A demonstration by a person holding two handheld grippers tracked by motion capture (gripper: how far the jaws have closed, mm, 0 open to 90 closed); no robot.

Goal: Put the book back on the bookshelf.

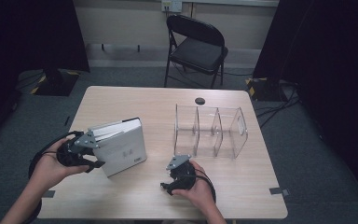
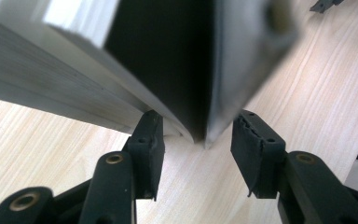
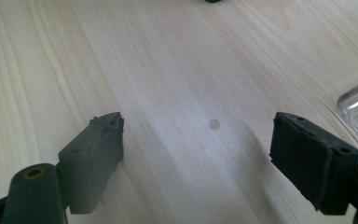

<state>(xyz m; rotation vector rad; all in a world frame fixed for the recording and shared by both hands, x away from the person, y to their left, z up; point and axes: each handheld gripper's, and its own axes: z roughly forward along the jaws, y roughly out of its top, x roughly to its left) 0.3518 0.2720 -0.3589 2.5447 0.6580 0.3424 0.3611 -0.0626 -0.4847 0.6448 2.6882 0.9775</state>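
Left gripper view is showing the left gripper (image 2: 198,147) standing open around the book's (image 2: 121,60) corner, pads not pressing; lying unheld on the tabletop (image 2: 42,140), the book could be nudged aside if the jaws close off-centre.
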